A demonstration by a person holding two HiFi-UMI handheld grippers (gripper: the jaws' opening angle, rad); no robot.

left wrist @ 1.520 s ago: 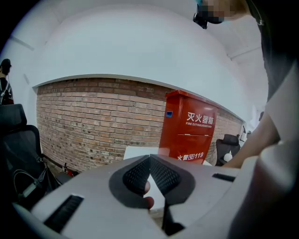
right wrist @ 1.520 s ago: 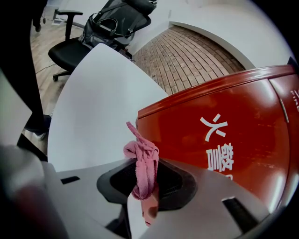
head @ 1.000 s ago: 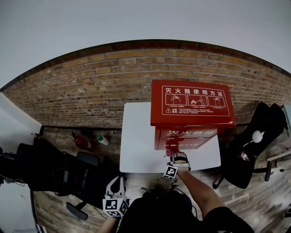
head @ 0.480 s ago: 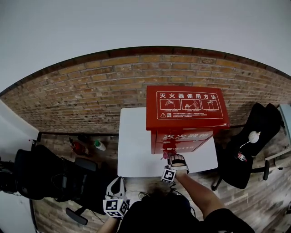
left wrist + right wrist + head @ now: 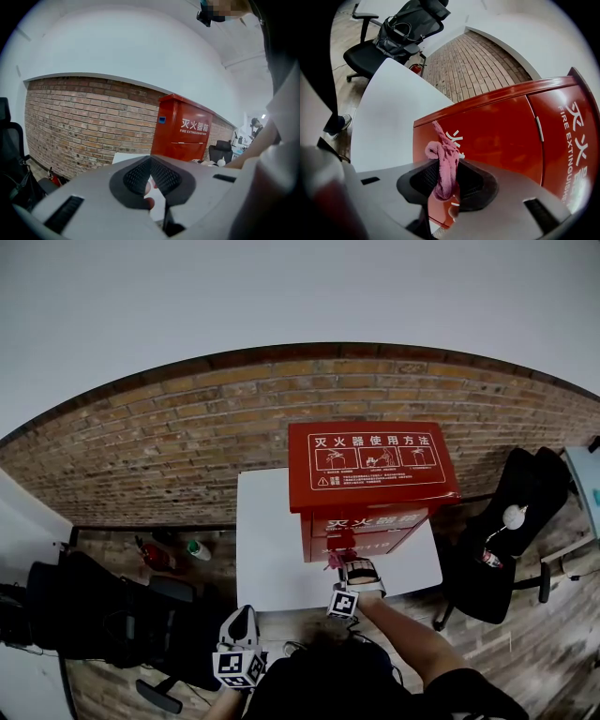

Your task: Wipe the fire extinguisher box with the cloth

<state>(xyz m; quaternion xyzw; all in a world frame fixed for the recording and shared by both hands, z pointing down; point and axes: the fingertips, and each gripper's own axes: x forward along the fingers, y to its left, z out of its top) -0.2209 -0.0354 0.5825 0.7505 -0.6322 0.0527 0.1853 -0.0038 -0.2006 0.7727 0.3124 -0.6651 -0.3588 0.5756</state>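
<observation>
Far left, head view: black office chair point(image 5: 94, 615) on the wood floor. Just past it a small red extinguisher point(image 5: 155, 556) and a green-capped bottle point(image 5: 197, 549) stand at the foot of the brick wall point(image 5: 187, 437).

Left gripper point(image 5: 151, 160): held low, below the table's near edge and well apart from the box. Jaw tips together, nothing between them.

White table point(image 5: 267, 540): back edge against the wall. Its left half is bare, which is the widest free surface.

Fire extinguisher box point(image 5: 370, 460): red metal, standing on the right half of the table, back toward the wall.
- Top panel carries white Chinese characters and a row of three instruction pictures.
- Front has white characters over English print, a vertical door seam and a slim pale handle.
- Only a narrow strip of table shows between the box front and the table's near edge.

Right gripper point(image 5: 446, 171): in front of the box's lower front, jaws clamped on the cloth point(image 5: 441, 154).
- Cloth is pink and bunched into a roll, with a twisted tail pointing up across the red panel.
- Cloth lies very near the front face. Contact not certain, since the head view is too small to settle it.

Right: second black chair point(image 5: 516, 512) near the table's right corner, crowding that side.
</observation>
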